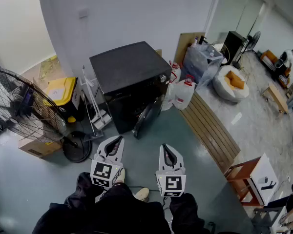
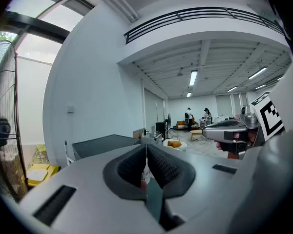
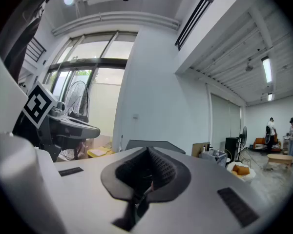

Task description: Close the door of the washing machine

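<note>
The black washing machine point(image 1: 129, 77) stands against the white wall ahead of me. Its round front door point(image 1: 147, 118) hangs ajar, swung out toward the floor side. Both grippers are held low in front of me, short of the machine and touching nothing. My left gripper point(image 1: 116, 143) is shut and empty; my right gripper point(image 1: 167, 150) is shut and empty too. In the left gripper view the machine's dark top point(image 2: 105, 143) shows just beyond the closed left gripper point(image 2: 146, 147). The right gripper view shows that top point(image 3: 141, 144) behind the closed right gripper point(image 3: 149, 152).
A large floor fan point(image 1: 19, 106) and a cardboard box point(image 1: 36, 147) stand at left, with a yellow bin point(image 1: 61, 91) behind. White jugs point(image 1: 183, 94) sit right of the machine. A slatted wooden platform point(image 1: 210, 128) runs along the right, and a beanbag point(image 1: 229, 82) lies beyond.
</note>
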The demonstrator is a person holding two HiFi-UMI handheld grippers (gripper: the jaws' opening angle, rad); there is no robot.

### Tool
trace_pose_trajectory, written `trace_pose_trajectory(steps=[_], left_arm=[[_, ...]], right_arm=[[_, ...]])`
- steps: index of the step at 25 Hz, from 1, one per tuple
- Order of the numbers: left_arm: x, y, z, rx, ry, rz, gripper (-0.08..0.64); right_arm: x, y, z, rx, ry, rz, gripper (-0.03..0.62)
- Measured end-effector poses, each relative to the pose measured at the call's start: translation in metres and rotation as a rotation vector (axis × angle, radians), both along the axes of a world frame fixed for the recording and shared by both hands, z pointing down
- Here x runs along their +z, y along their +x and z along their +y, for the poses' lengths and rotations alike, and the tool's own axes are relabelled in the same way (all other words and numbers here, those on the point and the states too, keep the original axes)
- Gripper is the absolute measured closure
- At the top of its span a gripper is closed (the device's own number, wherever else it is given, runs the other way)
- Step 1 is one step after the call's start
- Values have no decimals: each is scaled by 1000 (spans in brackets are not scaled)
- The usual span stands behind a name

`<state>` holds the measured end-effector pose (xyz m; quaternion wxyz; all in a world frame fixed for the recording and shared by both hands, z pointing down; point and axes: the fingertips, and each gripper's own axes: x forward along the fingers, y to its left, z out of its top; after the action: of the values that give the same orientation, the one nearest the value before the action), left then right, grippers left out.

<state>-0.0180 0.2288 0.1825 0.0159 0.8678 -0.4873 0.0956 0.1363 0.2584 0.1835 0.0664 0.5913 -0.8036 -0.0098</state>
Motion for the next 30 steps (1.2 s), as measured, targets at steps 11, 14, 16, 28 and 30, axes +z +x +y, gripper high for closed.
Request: trace_pose_trajectory(steps=[11,14,16,28,30], left_arm=[[16,-19,-21,-11,-31,13,529],[23,-25,-46,3,-47,19,529],[31,-29,-65,13,-60,22,529],[114,-67,-181,56,-211,17,529],[132,-70,-196,64,-232,5,529]], right_arm=[[14,-18,-23,-6,-30,-5,575],[20,-29,-48,-5,-43,2,575],[28,-36,-64,3,-61,5,575],[114,-72,-177,72,-216,-4,575],[132,-74,-191,85,-241,-7,575]])
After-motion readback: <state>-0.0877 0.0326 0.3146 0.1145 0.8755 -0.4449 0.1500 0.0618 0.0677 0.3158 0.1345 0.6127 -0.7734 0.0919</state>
